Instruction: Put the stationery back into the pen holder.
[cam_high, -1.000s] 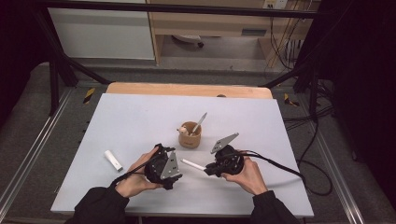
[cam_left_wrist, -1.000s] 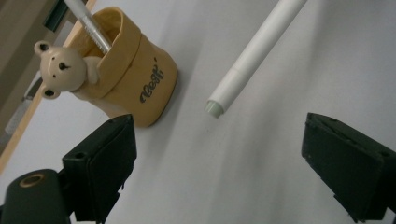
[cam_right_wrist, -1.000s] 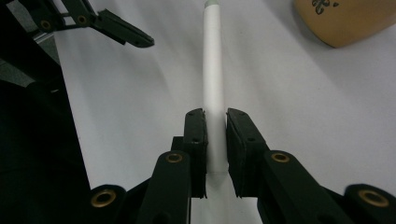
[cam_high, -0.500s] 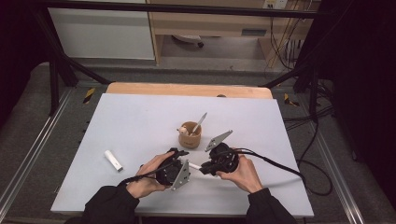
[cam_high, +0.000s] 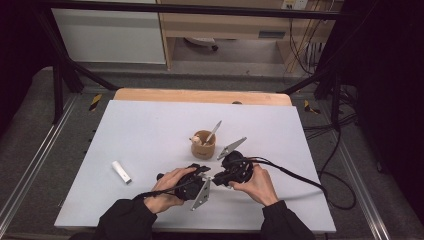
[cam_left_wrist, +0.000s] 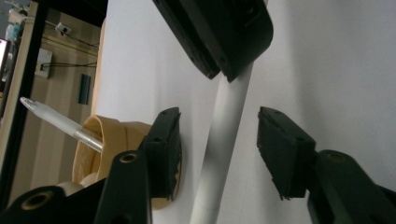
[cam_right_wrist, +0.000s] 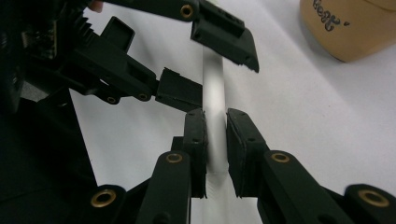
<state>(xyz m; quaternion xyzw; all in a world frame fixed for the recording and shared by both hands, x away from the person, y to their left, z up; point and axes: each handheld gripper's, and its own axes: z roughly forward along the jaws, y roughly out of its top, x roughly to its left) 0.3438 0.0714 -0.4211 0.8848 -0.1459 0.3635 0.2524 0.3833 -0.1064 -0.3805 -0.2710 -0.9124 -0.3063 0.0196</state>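
A white tube (cam_right_wrist: 214, 93) lies level just above the table, with my right gripper (cam_right_wrist: 215, 140) shut on one end. My left gripper (cam_left_wrist: 219, 151) faces it from the other side. Its jaws have just been closing and now straddle the white tube (cam_left_wrist: 224, 140), with a gap left on each side of it. In the high view the left gripper (cam_high: 206, 172) and right gripper (cam_high: 215, 180) meet tip to tip near the table's front. A tan cup (cam_high: 203, 144) with a clear pen (cam_high: 215, 131) in it stands just behind them.
A small white cap-like piece (cam_high: 121, 172) lies on the white table (cam_high: 150, 125) to the left of my hands. Cables trail from the right gripper off the table's right edge. A wooden strip (cam_high: 200, 96) runs along the far edge.
The left gripper has moved right, up to the right gripper, and its jaws have narrowed around the tube's free end. The right gripper has kept still.
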